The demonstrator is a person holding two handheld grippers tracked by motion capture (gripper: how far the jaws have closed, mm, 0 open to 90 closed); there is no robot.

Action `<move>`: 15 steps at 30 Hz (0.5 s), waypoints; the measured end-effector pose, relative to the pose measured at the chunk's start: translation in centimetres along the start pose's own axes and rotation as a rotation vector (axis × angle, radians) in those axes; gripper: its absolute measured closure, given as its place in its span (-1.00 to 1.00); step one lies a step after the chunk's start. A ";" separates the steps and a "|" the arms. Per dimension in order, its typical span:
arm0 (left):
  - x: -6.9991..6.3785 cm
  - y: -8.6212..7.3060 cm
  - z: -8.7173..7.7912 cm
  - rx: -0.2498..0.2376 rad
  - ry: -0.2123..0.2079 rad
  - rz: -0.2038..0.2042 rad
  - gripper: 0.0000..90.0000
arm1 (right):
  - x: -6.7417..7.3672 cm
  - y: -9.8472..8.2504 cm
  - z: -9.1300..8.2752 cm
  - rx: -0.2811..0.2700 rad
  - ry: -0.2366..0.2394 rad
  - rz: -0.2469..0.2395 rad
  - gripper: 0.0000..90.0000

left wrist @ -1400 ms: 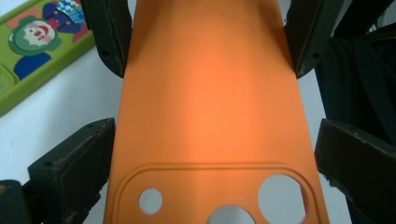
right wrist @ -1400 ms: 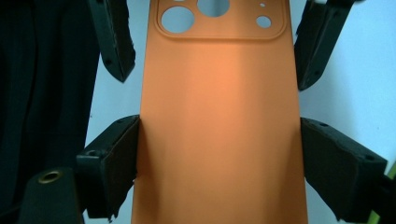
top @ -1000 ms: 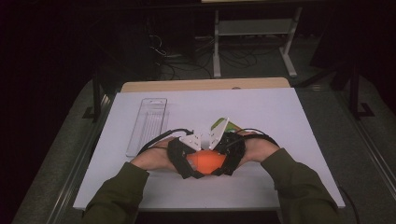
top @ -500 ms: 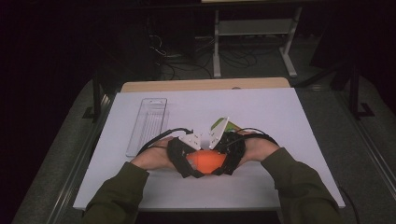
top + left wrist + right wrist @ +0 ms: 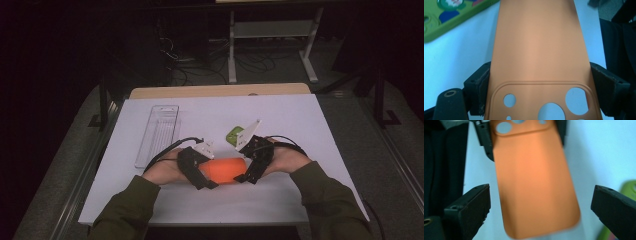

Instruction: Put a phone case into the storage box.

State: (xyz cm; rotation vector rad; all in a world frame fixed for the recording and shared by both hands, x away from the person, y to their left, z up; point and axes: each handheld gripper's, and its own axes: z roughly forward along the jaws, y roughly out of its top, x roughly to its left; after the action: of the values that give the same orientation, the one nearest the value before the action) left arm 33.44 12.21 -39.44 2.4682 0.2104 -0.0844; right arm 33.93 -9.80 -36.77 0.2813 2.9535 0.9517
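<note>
An orange phone case (image 5: 227, 170) hangs just above the white table between my two grippers. My left gripper (image 5: 205, 172) is shut on its camera-hole end, and both pads (image 5: 482, 85) press on the case's (image 5: 539, 50) long edges. My right gripper (image 5: 250, 167) faces the plain rounded end. Its jaws have just been opening and stand wide. In the right gripper view the case (image 5: 534, 182) lies between that gripper's fingers (image 5: 477, 200) with gaps on both sides, so my right gripper (image 5: 540, 195) does not touch it.
A green phone case (image 5: 234, 135) lies on the table just behind the grippers, and shows too as a green case (image 5: 449, 15) in the left gripper view. A clear plastic tray (image 5: 159, 132) lies at the left. White sheet (image 5: 300, 125) covers the tabletop.
Both hands have stayed at the orange case. In the high view nothing has visibly shifted.
</note>
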 end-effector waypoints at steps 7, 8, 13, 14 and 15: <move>-0.3 -0.4 0.3 -0.001 0.085 -0.125 -0.64 | -0.2 -1.8 -1.1 -0.090 -0.081 0.071 -0.95; -0.4 -0.4 0.3 -0.001 0.097 -0.140 -0.64 | -0.2 -2.5 -1.1 -0.104 -0.101 0.117 -0.95; -0.3 -0.6 0.1 -0.013 0.167 -0.207 -0.65 | 0.3 -3.2 -1.2 -0.148 -0.151 0.201 -0.95; -0.2 -0.7 0.0 -0.020 0.175 -0.219 -0.65 | 0.4 -3.4 -1.2 -0.157 -0.160 0.232 -0.95; -0.1 -0.8 -0.2 -0.028 0.181 -0.236 -0.65 | 0.5 -3.5 -1.3 -0.163 -0.172 0.247 -0.95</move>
State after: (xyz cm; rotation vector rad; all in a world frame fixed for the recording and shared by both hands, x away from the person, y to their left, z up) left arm 33.25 12.90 -39.75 2.4139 0.5766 0.0417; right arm 32.74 -13.26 -37.78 0.6969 2.7091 1.1225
